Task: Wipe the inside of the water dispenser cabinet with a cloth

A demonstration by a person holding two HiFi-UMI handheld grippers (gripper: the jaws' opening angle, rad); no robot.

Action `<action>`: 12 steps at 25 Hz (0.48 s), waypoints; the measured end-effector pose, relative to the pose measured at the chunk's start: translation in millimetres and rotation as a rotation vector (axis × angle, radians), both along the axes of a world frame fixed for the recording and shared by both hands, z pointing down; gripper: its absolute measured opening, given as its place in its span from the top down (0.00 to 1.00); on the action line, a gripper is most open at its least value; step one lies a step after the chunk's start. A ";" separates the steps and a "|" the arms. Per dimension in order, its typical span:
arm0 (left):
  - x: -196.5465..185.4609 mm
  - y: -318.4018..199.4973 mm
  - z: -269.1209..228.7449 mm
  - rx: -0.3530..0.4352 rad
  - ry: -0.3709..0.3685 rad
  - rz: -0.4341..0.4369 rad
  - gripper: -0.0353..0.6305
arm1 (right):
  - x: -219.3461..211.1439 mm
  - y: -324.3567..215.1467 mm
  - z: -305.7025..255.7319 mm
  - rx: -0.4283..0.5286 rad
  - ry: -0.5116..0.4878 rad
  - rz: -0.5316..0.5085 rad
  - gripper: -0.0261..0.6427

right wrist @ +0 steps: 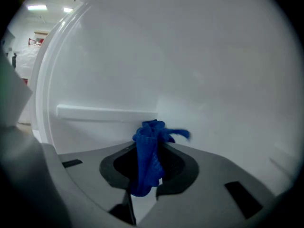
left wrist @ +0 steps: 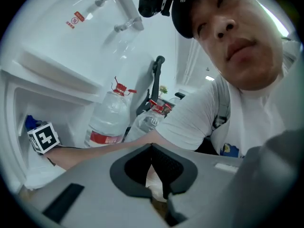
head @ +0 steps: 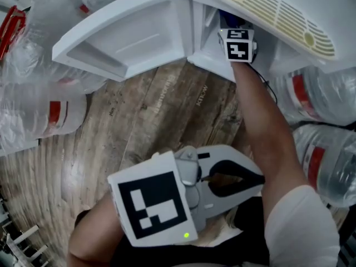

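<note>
Right gripper [right wrist: 148, 167], clamped on blue cloth [right wrist: 151, 137] inside white cabinet [right wrist: 213, 80]: we judge wiping under way, next needing cloth pressed and swept across walls; left gripper [head: 258, 178] closed, empty.

- Wooden plank floor [head: 150, 121]: grey-brown weathered boards with faint lettering printed on some planks; it fills the middle and near left of the head view.
- Water dispenser [head: 183, 15]: white, at the far side of the floor, with its cabinet door [head: 122, 40] swung open to the left over the boards.
- Left bottles [head: 39, 113]: large clear water bottles with red labels, crowded together at the floor's left edge, just beside the open door.
- Right bottles [head: 325, 93]: more clear, red-labelled water bottles, close against the dispenser's right side, one [head: 328, 166] nearer than the others.
</note>
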State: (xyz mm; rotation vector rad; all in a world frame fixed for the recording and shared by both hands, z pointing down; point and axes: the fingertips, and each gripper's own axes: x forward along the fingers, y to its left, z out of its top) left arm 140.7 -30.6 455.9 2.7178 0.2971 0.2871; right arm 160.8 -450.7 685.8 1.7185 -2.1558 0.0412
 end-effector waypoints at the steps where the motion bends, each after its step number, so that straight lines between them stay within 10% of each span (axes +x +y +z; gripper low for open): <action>1: 1.0 1.6 -1.8 -0.015 0.014 -0.001 0.95 | -2.7 -0.9 4.6 -0.009 -0.010 -0.013 0.83; 12: -2.5 13.3 3.4 -0.070 0.031 0.010 0.95 | -38.0 38.1 47.4 -0.117 -0.120 -0.098 0.83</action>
